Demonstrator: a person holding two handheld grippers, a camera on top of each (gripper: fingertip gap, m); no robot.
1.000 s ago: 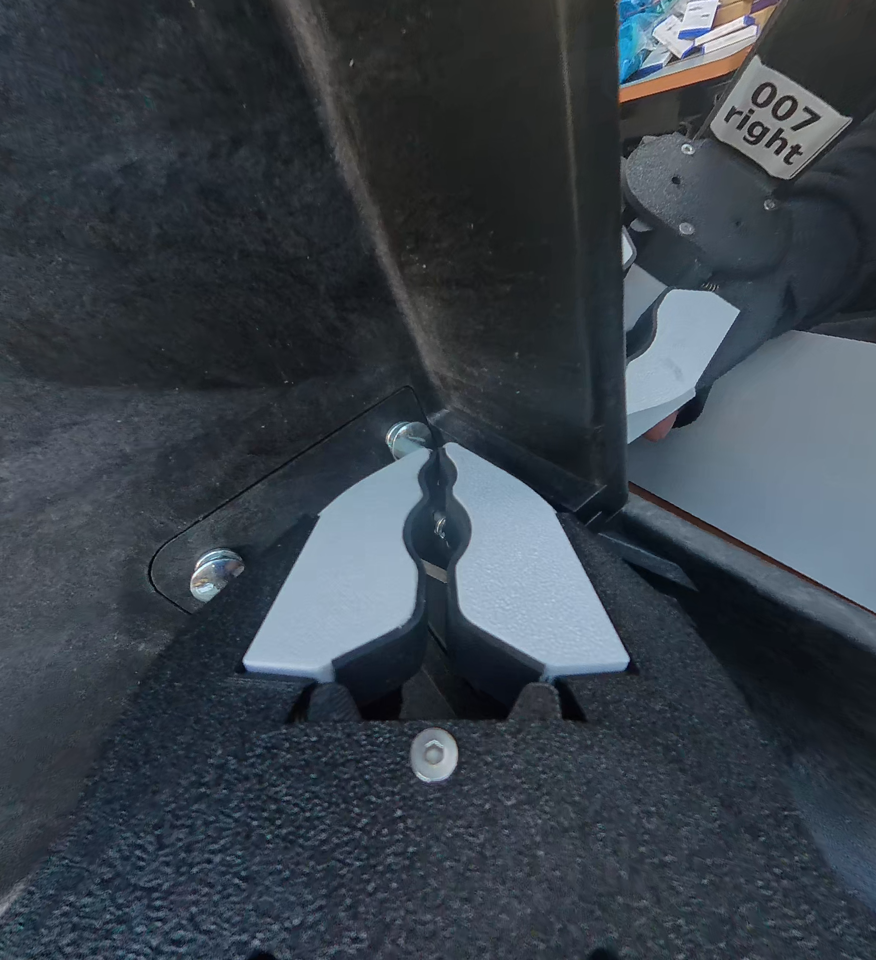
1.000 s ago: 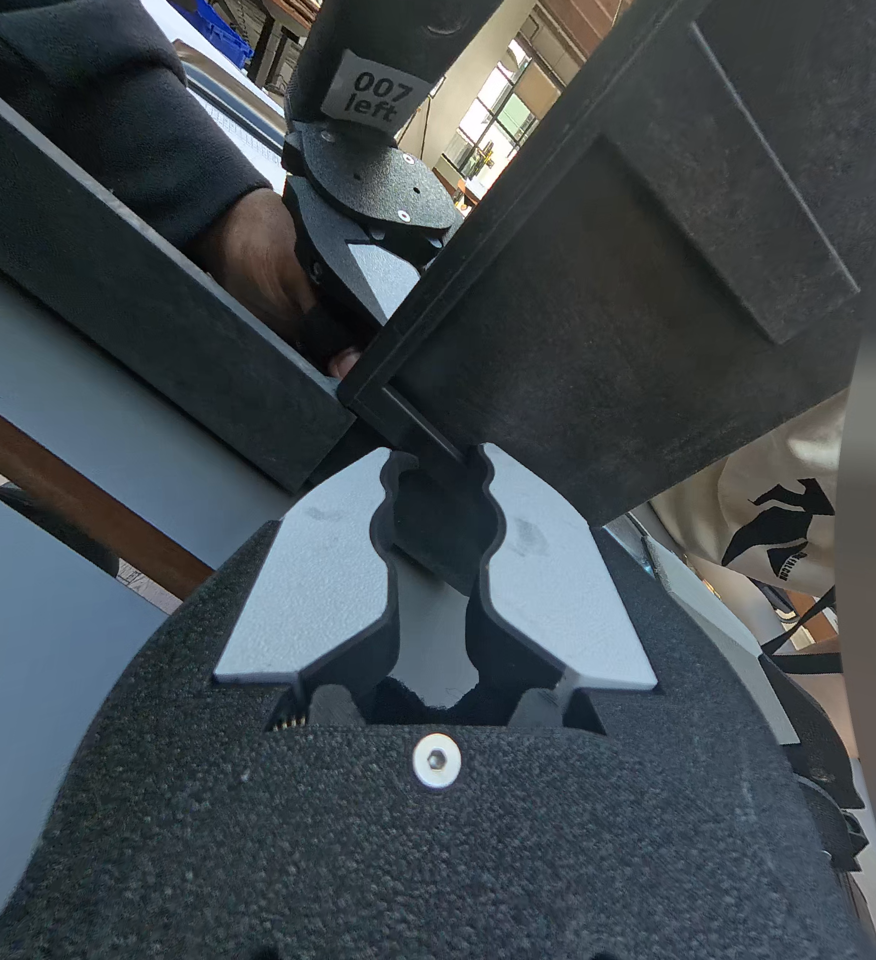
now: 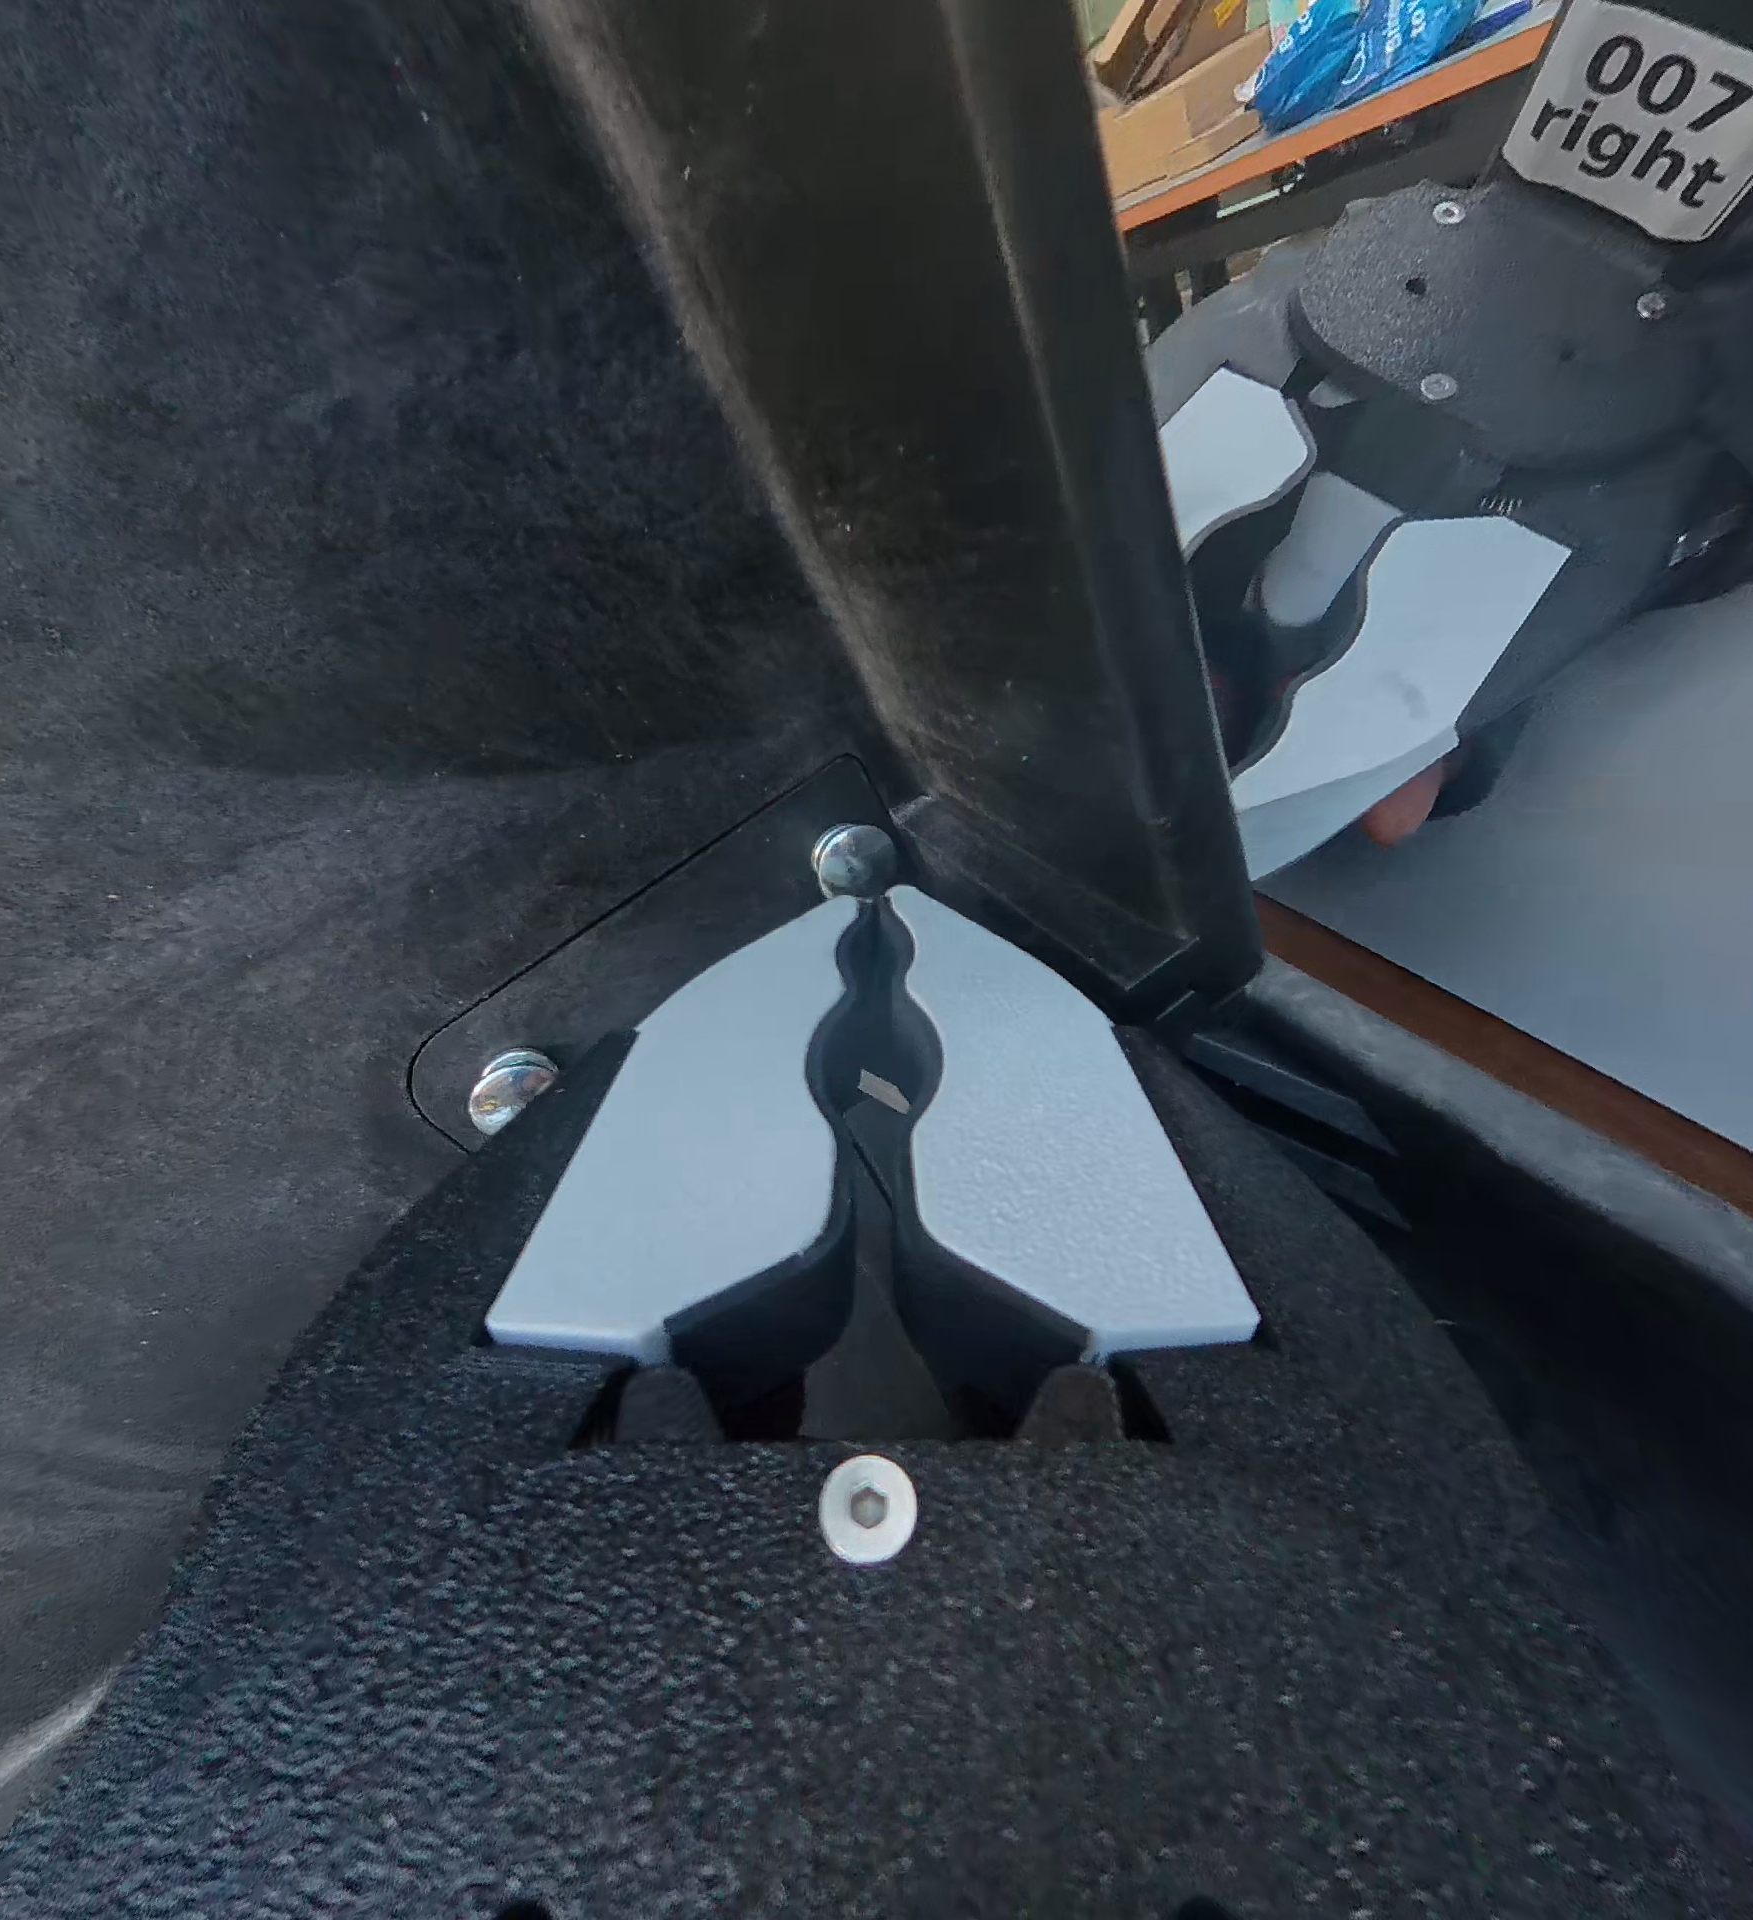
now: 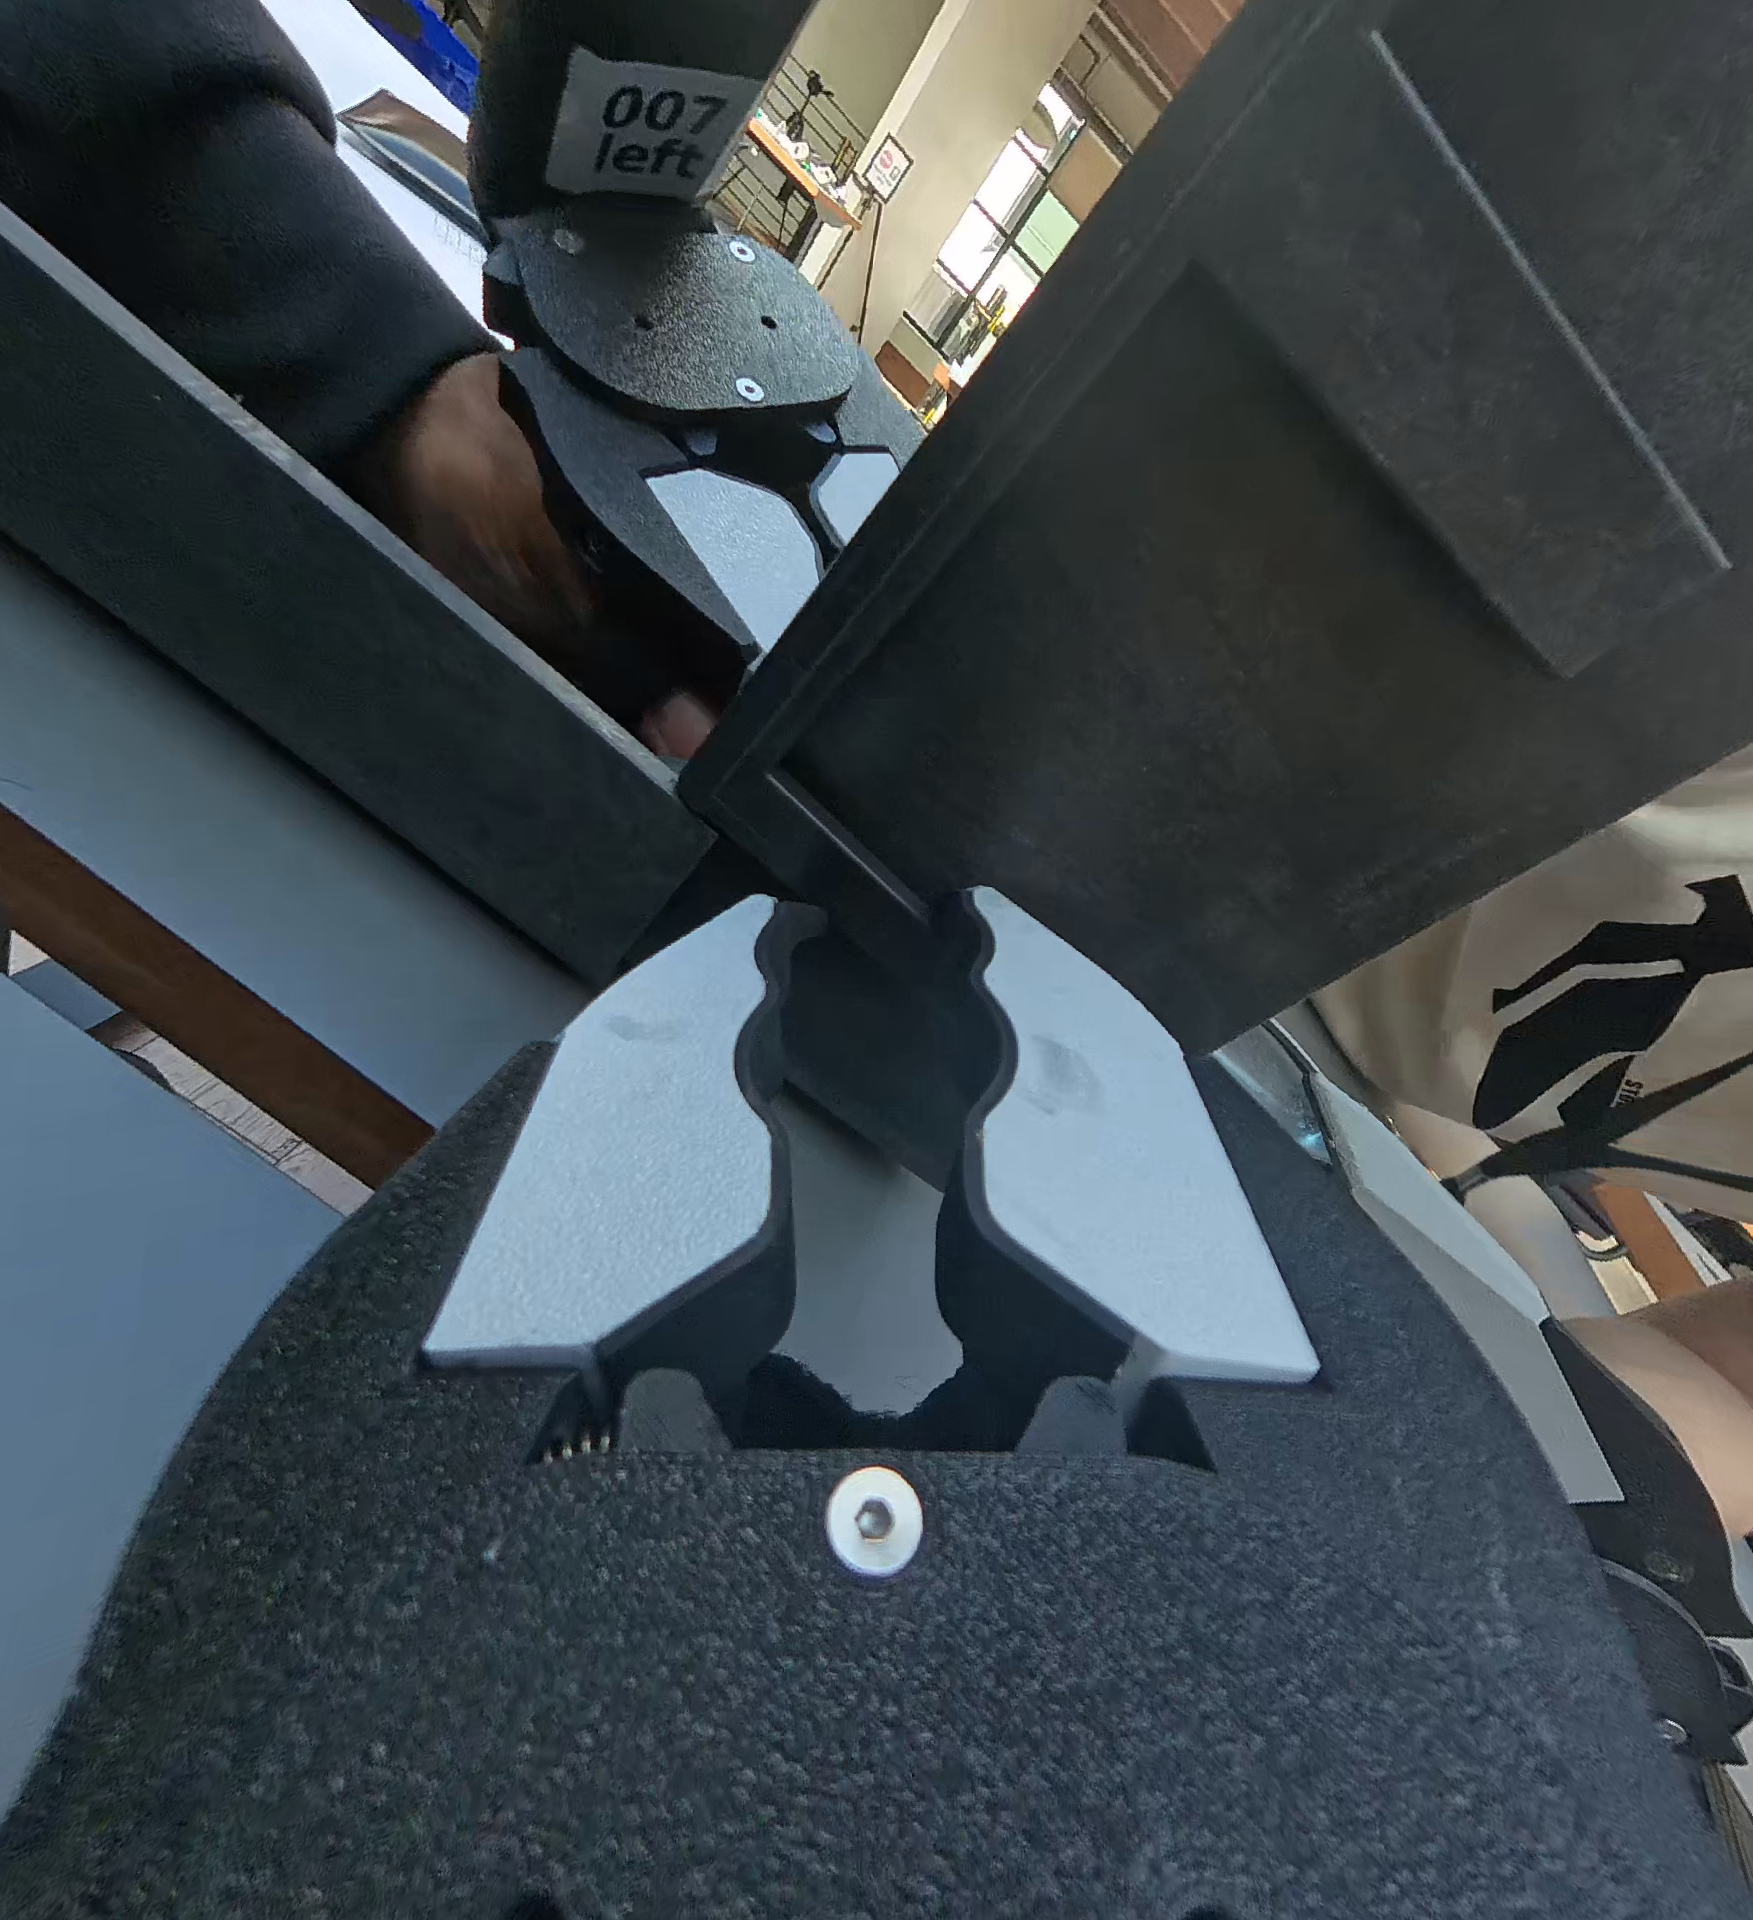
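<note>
- Left wrist view: we find the left gripper (image 3: 864, 914) with its fingertips brought together inside a black felt-lined case (image 3: 228, 520), nothing visibly between them. The tips sit just beside a shiny metal stud (image 3: 854, 858) on a glossy black plate (image 3: 664, 935); a second stud (image 3: 508, 1086) lies to the left. The case's raised lid (image 3: 903, 416) stands directly ahead. Beyond its edge the right gripper (image 3: 1256, 665) shows over the grey table (image 3: 1578, 935).
- Right wrist view: we record the right gripper (image 4: 872, 914) narrowly parted and clamped on the lower edge of the lid (image 4: 1267, 623), near its corner. The left gripper (image 4: 778, 540) is partly hidden behind the lid, a hand (image 4: 477, 520) holding it. The case wall (image 4: 228, 582) runs to the left.
</note>
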